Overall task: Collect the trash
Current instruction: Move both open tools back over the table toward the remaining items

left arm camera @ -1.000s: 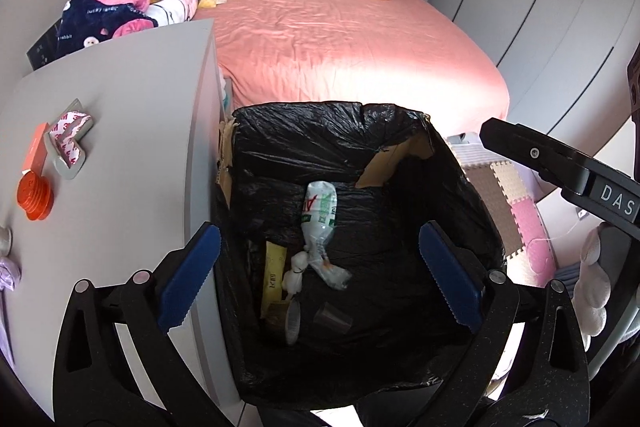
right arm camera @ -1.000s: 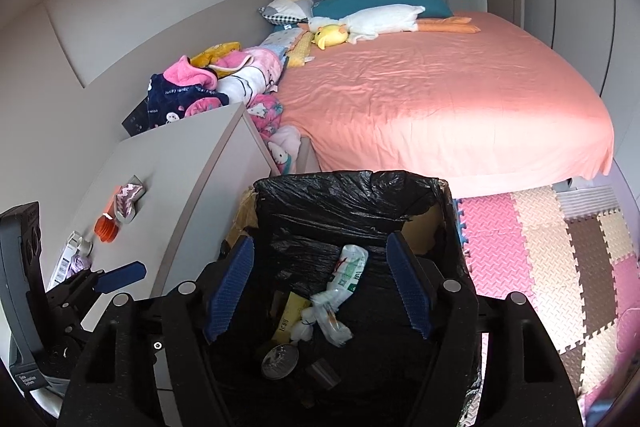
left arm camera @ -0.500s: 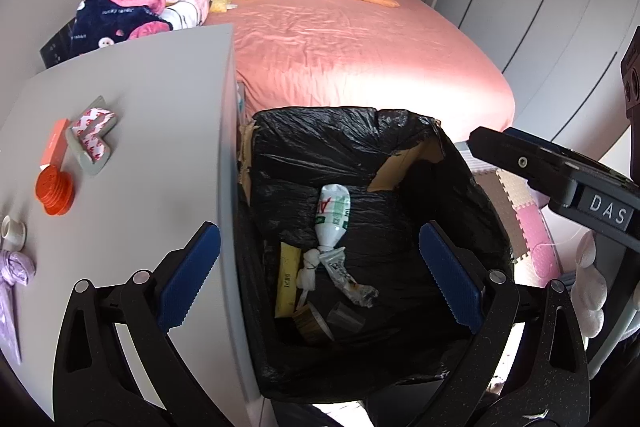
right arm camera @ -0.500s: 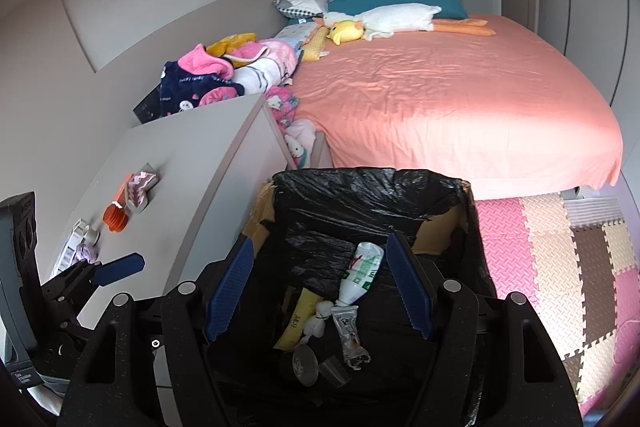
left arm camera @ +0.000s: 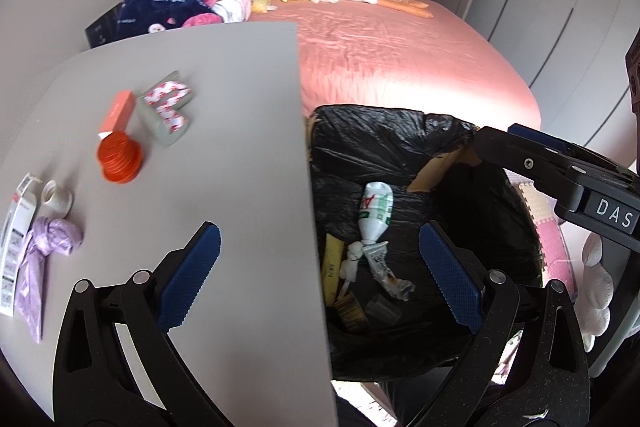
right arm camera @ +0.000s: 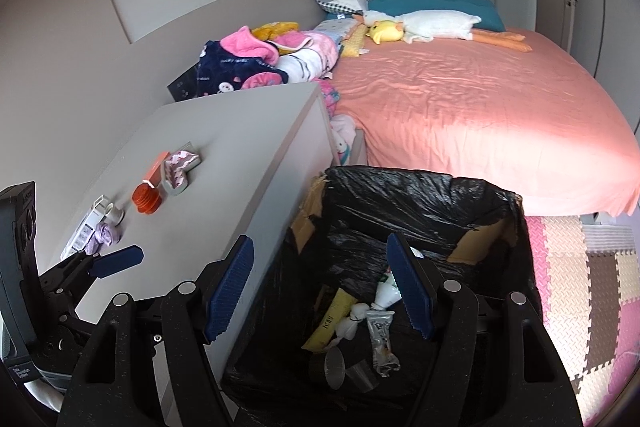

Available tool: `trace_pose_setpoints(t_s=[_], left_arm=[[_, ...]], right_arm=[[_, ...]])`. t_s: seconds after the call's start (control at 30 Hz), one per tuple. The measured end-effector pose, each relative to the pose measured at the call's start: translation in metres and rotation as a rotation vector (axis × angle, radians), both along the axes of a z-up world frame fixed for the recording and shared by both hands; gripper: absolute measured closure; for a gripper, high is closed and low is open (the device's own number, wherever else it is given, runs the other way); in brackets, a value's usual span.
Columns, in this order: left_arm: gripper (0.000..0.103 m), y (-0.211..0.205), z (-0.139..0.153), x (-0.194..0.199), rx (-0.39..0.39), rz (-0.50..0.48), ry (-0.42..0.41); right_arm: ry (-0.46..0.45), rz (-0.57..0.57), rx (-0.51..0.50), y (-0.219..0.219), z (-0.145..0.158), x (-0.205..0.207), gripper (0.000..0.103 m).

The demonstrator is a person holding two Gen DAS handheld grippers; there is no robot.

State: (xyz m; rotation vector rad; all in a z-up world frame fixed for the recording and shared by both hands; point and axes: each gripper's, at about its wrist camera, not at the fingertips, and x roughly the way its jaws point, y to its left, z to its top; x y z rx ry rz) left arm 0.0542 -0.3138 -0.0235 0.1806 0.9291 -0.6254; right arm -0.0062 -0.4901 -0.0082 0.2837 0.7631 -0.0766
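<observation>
Both grippers released, nothing held: left gripper point(left arm camera: 316, 271) w/ blue pads spread wide, straddling the edge btwn the grey flat cabinet top point(left arm camera: 224, 131) and the cardboard bin lined w/ a black plastic bag point(left arm camera: 400, 143); right gripper point(right arm camera: 320, 287) also spread, over the bin mouth. Bin stands just right of the cabinet & already holds a crushed plastic bottle point(left arm camera: 375, 211) plus wrappers. Remaining trash looks to be on the cabinet top, well left of the bin: crumpled lilac plastic bag point(left arm camera: 48, 247), white paper label strip point(left arm camera: 16, 239), small white tape roll point(left arm camera: 56, 193), orange ribbed collapsible cup point(left arm camera: 120, 161), orange flat box point(left arm camera: 117, 113), grey L-shaped patterned piece point(left arm camera: 166, 109). Risks, as I judge: lilac bag is soft & thin, so the pads could pinch only a fold and it slips out en route to the bin; label strip lies flat, hard to get under, may just slide away. Orange cup & L-piece may not be trash at all, so a wrong pick is possible. Bin's liner rim sags near the cabinet, so a drop released too early could land in the gap.
</observation>
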Motion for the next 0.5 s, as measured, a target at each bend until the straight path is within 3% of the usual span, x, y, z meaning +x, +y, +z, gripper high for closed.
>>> trace_pose_setpoints(t_s=[0.5], left_arm=[[0.007,0.080,0.005,0.016,-0.017,0.181,-0.040]], right_arm=[[-0.004,0.142,-0.012,0.069,-0.004,0.035,0.033]])
